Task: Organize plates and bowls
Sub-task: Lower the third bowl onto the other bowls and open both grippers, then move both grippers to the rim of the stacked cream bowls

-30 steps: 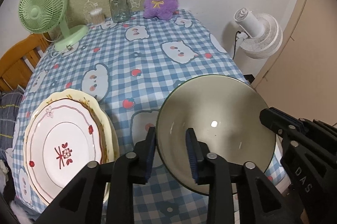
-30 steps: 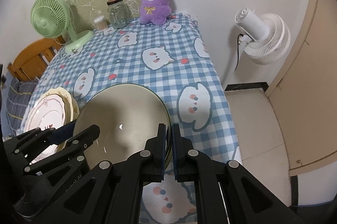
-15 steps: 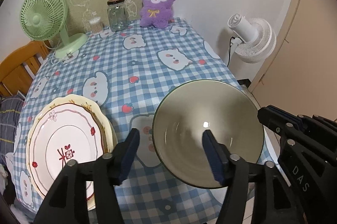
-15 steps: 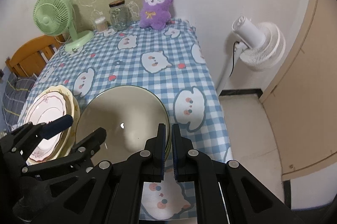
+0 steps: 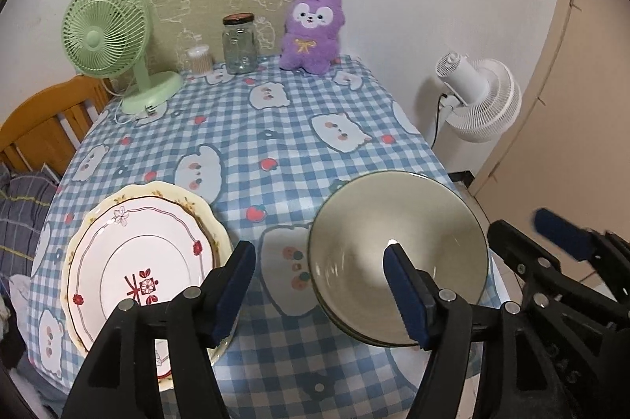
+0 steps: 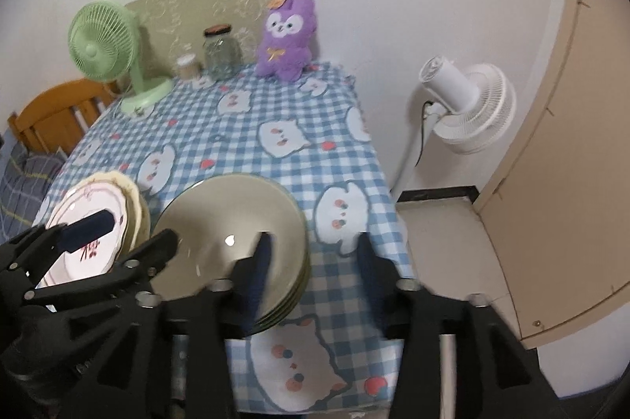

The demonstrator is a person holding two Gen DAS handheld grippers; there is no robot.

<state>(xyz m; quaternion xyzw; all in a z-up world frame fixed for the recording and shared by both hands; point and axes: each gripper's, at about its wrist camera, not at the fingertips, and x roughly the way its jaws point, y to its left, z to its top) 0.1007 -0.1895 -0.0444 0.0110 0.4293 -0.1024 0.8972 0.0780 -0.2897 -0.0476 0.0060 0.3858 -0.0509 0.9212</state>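
In the left wrist view, the left claw point(image 5: 319, 287) is opening, released from the green bowl stack point(image 5: 397, 261) at the tabletop's point(image 5: 275, 127) near right corner, beside the stacked plates point(image 5: 138, 261). In the right wrist view, the right claw point(image 6: 315, 261), clenched on the rim a second ago, is opening too and grips nothing; the bowls look placed.

**Table layout**

I saw the stacked plates point(image 5: 130, 261) at the table's point(image 5: 283, 127) near left, the stacked bowls point(image 5: 397, 261) beside them on the right. Far back stood a desk fan point(image 5: 114, 41), jar point(image 5: 239, 45) and plush toy point(image 5: 311, 33).
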